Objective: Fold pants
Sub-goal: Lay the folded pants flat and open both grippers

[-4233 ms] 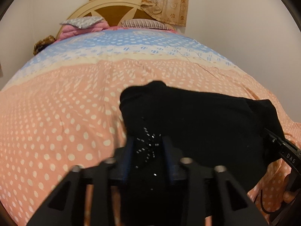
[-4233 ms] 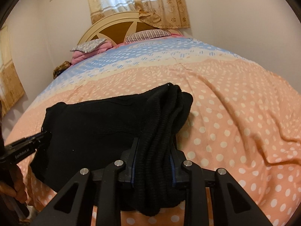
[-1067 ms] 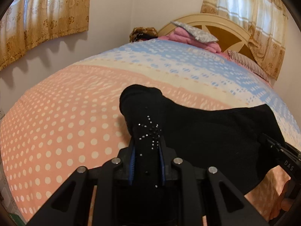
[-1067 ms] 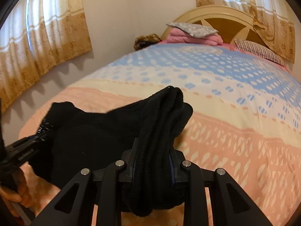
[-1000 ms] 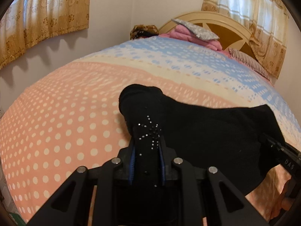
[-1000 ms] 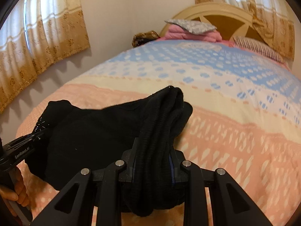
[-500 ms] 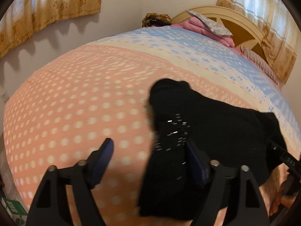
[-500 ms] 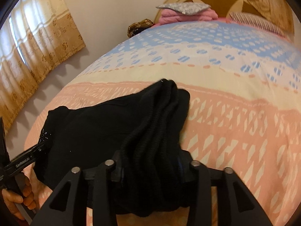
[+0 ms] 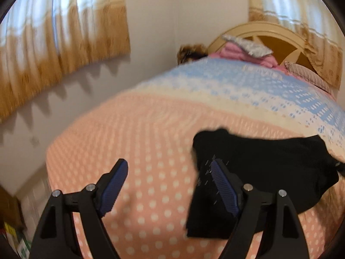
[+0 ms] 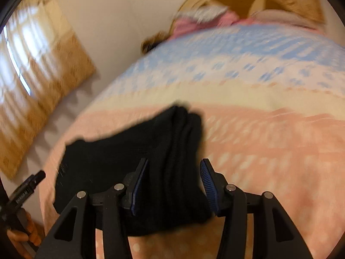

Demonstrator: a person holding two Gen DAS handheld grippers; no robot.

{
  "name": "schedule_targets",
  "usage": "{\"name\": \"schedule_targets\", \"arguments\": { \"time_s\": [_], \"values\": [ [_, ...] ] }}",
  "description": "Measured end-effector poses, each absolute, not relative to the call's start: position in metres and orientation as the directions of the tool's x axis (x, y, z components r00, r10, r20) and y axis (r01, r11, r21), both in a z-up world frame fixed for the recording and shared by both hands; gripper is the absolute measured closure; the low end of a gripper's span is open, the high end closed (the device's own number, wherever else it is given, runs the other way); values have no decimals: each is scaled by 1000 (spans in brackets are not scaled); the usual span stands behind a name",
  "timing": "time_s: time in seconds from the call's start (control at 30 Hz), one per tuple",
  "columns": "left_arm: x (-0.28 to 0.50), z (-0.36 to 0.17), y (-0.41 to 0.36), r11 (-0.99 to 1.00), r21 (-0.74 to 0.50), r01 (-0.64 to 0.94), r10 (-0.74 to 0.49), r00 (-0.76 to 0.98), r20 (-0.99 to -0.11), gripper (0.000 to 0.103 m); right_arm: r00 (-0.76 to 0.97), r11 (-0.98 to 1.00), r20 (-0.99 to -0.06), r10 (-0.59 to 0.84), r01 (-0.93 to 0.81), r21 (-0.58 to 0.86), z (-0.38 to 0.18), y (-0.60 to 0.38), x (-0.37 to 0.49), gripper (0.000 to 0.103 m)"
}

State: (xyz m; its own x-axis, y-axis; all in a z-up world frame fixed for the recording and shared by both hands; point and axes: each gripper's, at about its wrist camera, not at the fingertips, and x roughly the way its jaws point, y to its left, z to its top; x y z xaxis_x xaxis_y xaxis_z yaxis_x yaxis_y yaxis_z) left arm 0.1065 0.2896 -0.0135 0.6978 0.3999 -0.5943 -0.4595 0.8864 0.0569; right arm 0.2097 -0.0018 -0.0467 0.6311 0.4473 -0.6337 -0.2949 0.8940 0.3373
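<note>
The black pants (image 9: 265,172) lie folded in a flat bundle on the pink dotted bedspread (image 9: 140,142). My left gripper (image 9: 168,172) is open and empty, with its right finger beside the bundle's left end, which bears small sparkles. In the right wrist view the pants (image 10: 129,157) lie across the bed, and my right gripper (image 10: 173,168) is open with the ribbed end of the bundle lying loose between its blue pads. The left gripper's tip (image 10: 32,181) shows at the lower left there.
The bed's near edge and left side drop to the floor beside a wall with gold curtains (image 9: 54,49). Pillows and pink bedding (image 9: 248,51) are stacked at the headboard (image 9: 269,34) far off. A cardboard box (image 9: 8,207) stands on the floor at the lower left.
Both grippers opened and let go of the pants, which now rest on the bed. The left gripper has shifted left off the bundle's end. Both views are motion-blurred.
</note>
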Motion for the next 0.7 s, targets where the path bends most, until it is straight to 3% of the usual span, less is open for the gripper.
{"name": "schedule_targets", "arguments": {
  "time_s": [0.07, 0.1, 0.13, 0.17, 0.33, 0.5, 0.57, 0.7],
  "values": [
    [114, -9, 284, 902, 47, -429, 374, 723, -580, 21, 718, 919, -576, 390, -268, 288, -28, -13, 192, 57],
    [118, -9, 282, 907, 40, -420, 363, 728, -581, 21, 747, 933, -559, 359, -264, 245, -19, -13, 184, 64],
    [124, -10, 278, 912, 34, -410, 351, 732, -584, 21, 751, 933, -553, 360, -280, 227, -14, -11, 181, 83],
    [130, -11, 275, 917, 25, -397, 335, 737, -587, 21, 747, 929, -552, 371, -302, 215, -10, -6, 177, 86],
    [154, -31, 264, 911, 51, -410, 342, 680, -649, 21, 695, 889, -580, 425, -441, 122, -11, 35, 165, 86],
    [159, -63, 269, 906, 17, -423, 297, 606, -738, 21, 630, 916, -716, 302, -400, 34, -60, 49, 178, 85],
    [156, -76, 270, 898, -14, -440, 275, 585, -763, 19, 650, 912, -692, 315, -409, 30, -62, 47, 175, 85],
    [151, -78, 278, 874, -56, -483, 269, 576, -771, 6, 677, 911, -686, 266, -409, -50, -64, 54, 167, 82]
  ]
}}
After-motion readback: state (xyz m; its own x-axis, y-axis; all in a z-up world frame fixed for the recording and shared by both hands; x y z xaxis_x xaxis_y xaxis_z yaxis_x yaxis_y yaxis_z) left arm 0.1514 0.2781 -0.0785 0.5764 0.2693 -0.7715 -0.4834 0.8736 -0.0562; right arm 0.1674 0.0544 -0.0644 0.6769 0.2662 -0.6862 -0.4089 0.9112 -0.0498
